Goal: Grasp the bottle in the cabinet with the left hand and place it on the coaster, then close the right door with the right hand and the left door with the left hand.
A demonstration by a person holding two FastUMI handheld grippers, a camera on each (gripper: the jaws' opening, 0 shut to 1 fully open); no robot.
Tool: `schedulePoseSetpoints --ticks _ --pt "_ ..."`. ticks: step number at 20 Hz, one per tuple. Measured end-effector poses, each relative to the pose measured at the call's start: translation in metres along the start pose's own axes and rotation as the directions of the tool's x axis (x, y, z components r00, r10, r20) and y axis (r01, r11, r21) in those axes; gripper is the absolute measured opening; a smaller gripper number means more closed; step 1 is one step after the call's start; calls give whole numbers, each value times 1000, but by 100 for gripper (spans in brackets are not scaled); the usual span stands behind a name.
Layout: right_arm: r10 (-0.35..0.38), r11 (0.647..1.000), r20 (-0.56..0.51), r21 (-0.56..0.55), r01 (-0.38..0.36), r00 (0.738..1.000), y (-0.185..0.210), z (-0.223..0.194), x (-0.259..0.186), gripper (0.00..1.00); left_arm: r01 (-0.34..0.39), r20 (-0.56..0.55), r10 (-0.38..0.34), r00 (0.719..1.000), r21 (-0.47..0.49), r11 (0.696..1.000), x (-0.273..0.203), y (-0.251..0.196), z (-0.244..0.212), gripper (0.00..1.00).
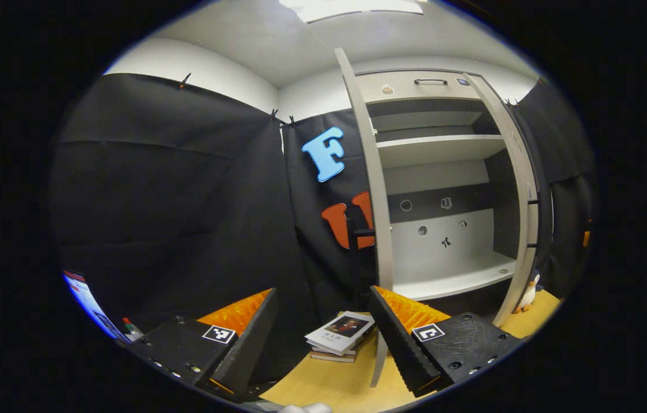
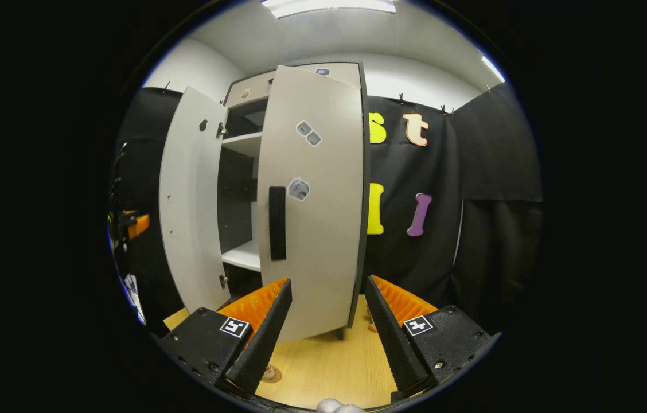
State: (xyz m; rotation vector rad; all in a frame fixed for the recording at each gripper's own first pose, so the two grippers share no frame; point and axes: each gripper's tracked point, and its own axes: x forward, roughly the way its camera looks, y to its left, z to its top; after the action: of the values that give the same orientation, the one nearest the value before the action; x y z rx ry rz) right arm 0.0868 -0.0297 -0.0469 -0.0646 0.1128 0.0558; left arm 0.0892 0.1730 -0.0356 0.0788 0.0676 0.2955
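The pale cabinet (image 1: 444, 172) stands open in the left gripper view, and the shelves I can see are bare. Its left door (image 1: 366, 172) shows edge-on, its right door (image 1: 521, 195) at the right. My left gripper (image 1: 323, 350) is open, held short of the cabinet. In the right gripper view the right door (image 2: 318, 218) with its black handle (image 2: 277, 223) is swung partway in front of the cabinet, and the left door (image 2: 188, 212) stands wide. Below that door my right gripper (image 2: 323, 344) is open. A small round brown disc (image 2: 271, 374), perhaps the coaster, lies by its left finger.
Stacked books (image 1: 339, 332) lie on the wooden table (image 1: 335, 384) before the cabinet. A penguin toy (image 1: 530, 292) stands at the cabinet's right foot. A small red-capped object (image 1: 131, 328) and a screen (image 1: 85, 298) sit far left. Black cloth walls surround the booth.
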Motion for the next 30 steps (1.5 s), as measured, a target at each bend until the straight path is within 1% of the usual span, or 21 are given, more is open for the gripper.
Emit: schedulePoseSetpoints --ticks 3,6,11,14,17,19,22,23,24,25,30 --pt "-48 999 -28 15 49 998 5 -11 -17 80 10 22 -10 1000 10 1000 32 15 4 96" --pt "-85 996 -48 25 86 995 5 -17 -29 80 22 26 -22 999 9 1000 62 19 2 96" --pt "-112 993 -59 27 114 992 1 -19 -37 80 40 20 -40 999 16 999 88 17 1 95" --pt "-104 993 -63 42 107 993 -2 -20 -35 80 69 24 -68 997 -41 997 87 13 0 91" --pt "-91 994 -70 47 94 993 -6 -20 -29 80 94 2 -94 996 -79 992 87 7 -4 91" --pt "-82 995 -61 51 85 995 -8 -15 -25 80 98 -2 -98 995 -81 992 84 4 -3 91" --pt "-69 995 -50 62 72 996 -12 -13 -25 80 85 3 -85 996 -53 995 82 -2 0 84" --pt "-65 996 -49 61 67 997 -13 -13 -26 80 89 4 -89 996 -57 994 78 -8 1 88" --pt "-61 996 -51 56 64 997 -15 -14 -26 80 97 2 -97 995 -68 993 76 -14 1 81" --pt "-56 997 -53 53 59 997 -17 -15 -25 80 107 1 -107 994 -75 991 74 -21 0 84" --pt "-53 997 -50 49 56 997 -32 -12 -26 80 155 9 -155 988 -66 986 66 -62 7 84"
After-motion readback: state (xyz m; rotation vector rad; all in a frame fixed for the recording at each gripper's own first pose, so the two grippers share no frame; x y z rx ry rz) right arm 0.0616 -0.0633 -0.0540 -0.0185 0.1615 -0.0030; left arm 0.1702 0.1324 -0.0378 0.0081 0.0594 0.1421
